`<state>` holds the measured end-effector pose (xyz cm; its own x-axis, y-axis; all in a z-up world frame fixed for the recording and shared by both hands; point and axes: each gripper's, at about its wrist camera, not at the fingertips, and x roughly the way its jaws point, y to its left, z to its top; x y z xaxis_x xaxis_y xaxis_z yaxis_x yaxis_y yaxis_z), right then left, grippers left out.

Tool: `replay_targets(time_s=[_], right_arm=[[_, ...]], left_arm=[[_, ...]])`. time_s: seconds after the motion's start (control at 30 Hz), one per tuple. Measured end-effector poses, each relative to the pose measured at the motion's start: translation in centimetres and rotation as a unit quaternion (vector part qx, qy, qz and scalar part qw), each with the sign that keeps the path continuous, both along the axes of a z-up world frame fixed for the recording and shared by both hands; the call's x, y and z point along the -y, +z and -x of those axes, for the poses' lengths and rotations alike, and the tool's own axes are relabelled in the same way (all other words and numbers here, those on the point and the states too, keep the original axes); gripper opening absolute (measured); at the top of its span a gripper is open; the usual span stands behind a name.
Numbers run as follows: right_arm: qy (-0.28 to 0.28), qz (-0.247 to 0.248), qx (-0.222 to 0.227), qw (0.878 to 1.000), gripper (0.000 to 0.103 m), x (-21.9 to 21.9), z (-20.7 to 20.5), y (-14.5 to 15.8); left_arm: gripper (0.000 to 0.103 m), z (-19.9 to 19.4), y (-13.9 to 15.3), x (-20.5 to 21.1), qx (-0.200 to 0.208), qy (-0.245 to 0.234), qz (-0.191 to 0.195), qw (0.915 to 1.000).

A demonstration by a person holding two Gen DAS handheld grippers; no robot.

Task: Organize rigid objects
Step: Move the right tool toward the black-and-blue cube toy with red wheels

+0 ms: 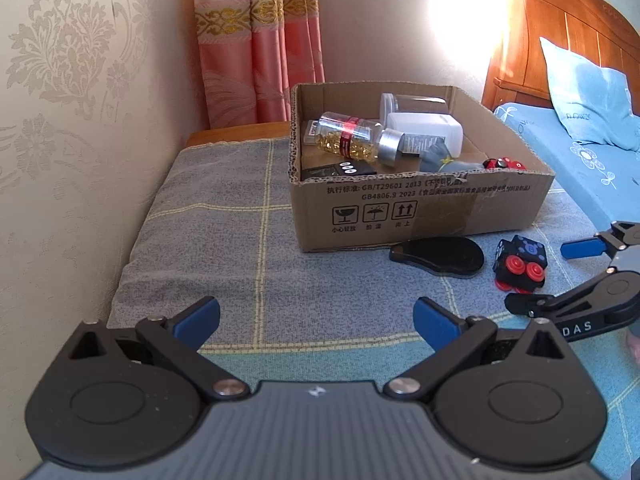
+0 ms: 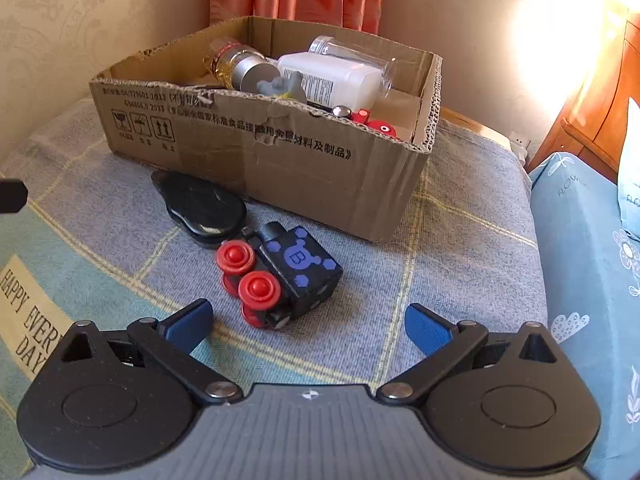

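Note:
A cardboard box point(image 1: 420, 212) stands on a grey checked cloth and holds a clear capsule bottle point(image 1: 356, 140), a white bottle point(image 1: 424, 130), a clear jar point(image 1: 412, 102), a grey figure point(image 1: 440, 158) and a red toy point(image 1: 506, 163). In front of it lie a flat black oval case point(image 1: 440, 257) and a black toy train car with red wheels point(image 1: 520, 266). The box point(image 2: 260, 156), the case point(image 2: 202, 208) and the train car point(image 2: 280, 276) also show in the right wrist view. My left gripper point(image 1: 316, 316) is open and empty, well short of the box. My right gripper point(image 2: 308, 322) is open and empty, just short of the train car.
A patterned wall point(image 1: 60, 120) runs along the left and a pink curtain point(image 1: 260, 40) hangs behind the box. A bed with blue sheets point(image 1: 580, 160) and a wooden headboard point(image 1: 560, 32) lies to the right. My right gripper shows at the right edge of the left wrist view point(image 1: 576, 276).

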<state>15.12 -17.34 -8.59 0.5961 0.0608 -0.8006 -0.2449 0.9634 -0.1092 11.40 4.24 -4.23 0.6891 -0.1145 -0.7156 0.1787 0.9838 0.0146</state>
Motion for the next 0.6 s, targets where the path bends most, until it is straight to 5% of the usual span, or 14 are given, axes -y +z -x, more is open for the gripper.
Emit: replay_targets(time_s=[0.2,0.37,0.6], right_arm=[[-0.026,-0.026,0.007,0.999,0.103,1.1,-1.6,-0.3],[-0.103,-0.030,0.012,0.994,0.103,2.9,-1.7,-0.4],[-0.066,-0.033,0.011,0.997,0.103,4.3,-0.3,-0.5]], left_arm=[[0.102,-0.6,-0.3,1.3,-0.011,-0.018,0.000,0.9998],[0.102,-1.2,-0.5,3.1,-0.011,-0.049,0.001,0.9987],[0.102,-3.1,-2.2,5.9,-0.032,-0.082,0.011,0.9961]])
